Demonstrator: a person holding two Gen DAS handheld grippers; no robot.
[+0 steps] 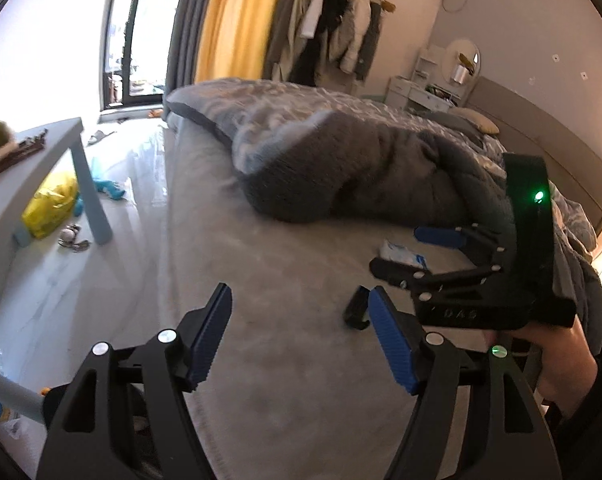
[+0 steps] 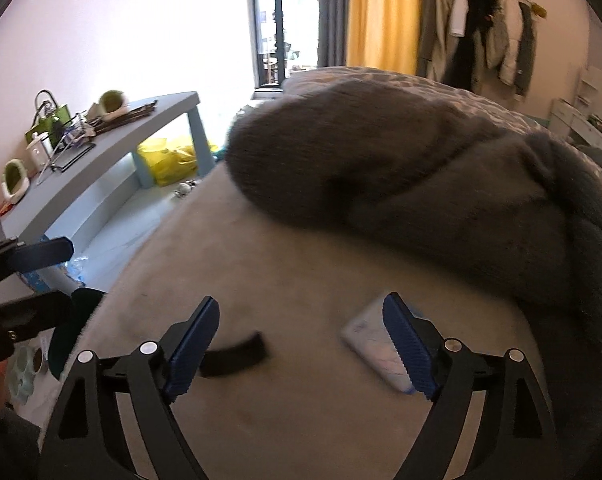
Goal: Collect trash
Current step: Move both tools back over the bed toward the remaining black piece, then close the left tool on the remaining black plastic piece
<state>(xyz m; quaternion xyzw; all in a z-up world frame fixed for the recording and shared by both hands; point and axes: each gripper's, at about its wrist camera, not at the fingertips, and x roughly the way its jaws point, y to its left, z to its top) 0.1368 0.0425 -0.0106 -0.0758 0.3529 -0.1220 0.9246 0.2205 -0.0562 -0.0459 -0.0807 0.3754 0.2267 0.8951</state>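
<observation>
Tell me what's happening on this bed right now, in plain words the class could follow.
A person is working over a bed with a handheld gripper in each hand, picking up trash. Both the left gripper and the right gripper are open and empty. Two things lie on the bare sheet: a small white and blue packet and a small black object. The packet lies beside the right gripper's fingers, not yet gripped. A grey duvet is bunched up behind them.

Bed sheet (image 2: 301, 420) is seen as plain pale grey, the fuzzy blanket (image 2: 421, 168) dark grey. Fingers (image 2: 407, 354) are padded in ribbed blue. A white-and-blue packet (image 2: 371, 342), a small black thing (image 2: 237, 354), yellow curtain (image 2: 383, 12) and light blue surface (image 2: 113, 140) are spotted too.
</observation>
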